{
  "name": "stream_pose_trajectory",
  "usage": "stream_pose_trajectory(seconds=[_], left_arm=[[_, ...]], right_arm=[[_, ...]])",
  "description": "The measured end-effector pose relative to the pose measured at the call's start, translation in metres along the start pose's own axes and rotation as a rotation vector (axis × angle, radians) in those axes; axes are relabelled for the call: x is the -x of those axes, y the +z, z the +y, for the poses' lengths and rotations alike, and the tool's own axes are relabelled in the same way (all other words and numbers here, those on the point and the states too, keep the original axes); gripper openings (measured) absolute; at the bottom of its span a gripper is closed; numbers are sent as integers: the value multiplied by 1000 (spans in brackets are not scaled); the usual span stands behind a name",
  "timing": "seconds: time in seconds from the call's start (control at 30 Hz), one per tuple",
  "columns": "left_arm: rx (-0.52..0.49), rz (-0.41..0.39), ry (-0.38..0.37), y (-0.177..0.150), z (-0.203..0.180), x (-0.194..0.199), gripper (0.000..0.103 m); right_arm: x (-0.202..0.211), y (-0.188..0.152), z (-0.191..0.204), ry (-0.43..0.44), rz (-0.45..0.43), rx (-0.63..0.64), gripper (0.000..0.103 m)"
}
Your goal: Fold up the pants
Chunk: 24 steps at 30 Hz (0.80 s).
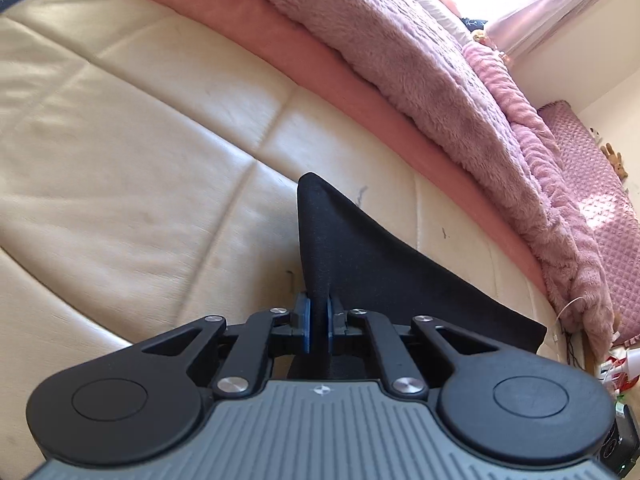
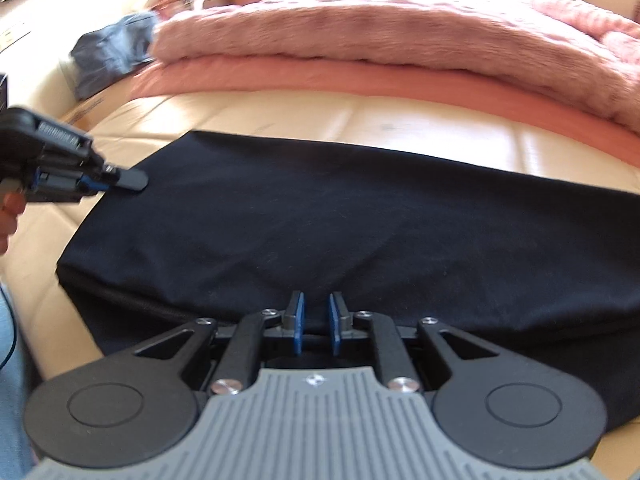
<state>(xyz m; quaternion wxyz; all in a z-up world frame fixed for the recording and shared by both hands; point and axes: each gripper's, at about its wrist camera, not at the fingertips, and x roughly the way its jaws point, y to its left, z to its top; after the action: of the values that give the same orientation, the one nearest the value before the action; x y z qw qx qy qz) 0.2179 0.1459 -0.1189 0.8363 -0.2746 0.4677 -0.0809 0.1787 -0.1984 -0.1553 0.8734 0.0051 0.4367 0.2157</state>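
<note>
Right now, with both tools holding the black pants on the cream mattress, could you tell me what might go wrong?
1. The left tool pinches only a narrow corner of the black pants; it may slip free when lifted.
2. The right tool grips the near edge; uneven pulls could skew the fold.
3. The pink blanket lies close behind; cloth carried that way may land on it.
</note>
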Motion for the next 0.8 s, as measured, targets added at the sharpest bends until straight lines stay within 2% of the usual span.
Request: stream_pose_trajectory(seconds=[0.1, 0.2, 0.27, 0.53, 0.67, 0.8], left_arm=[[-34, 4, 31, 9, -6, 15, 7], [-66, -1, 15, 20, -22, 26, 7], [-86, 0, 1, 27, -37, 31, 7], [-67, 14, -103, 42, -80, 39, 7], [-71, 4, -153, 45, -94, 45, 7], [-86, 6, -185, 46, -110, 46, 7]], right_arm=[[1, 9, 5, -2, -31, -6, 8], [-4, 27, -6, -63, -33, -10, 8], [-10, 41, -19, -94, -32, -40, 2], [-50, 87, -38, -102, -50, -69, 0], [-76, 95, -44, -107, -10, -72, 0], [-86, 99, -49, -104, -20, -88, 0]])
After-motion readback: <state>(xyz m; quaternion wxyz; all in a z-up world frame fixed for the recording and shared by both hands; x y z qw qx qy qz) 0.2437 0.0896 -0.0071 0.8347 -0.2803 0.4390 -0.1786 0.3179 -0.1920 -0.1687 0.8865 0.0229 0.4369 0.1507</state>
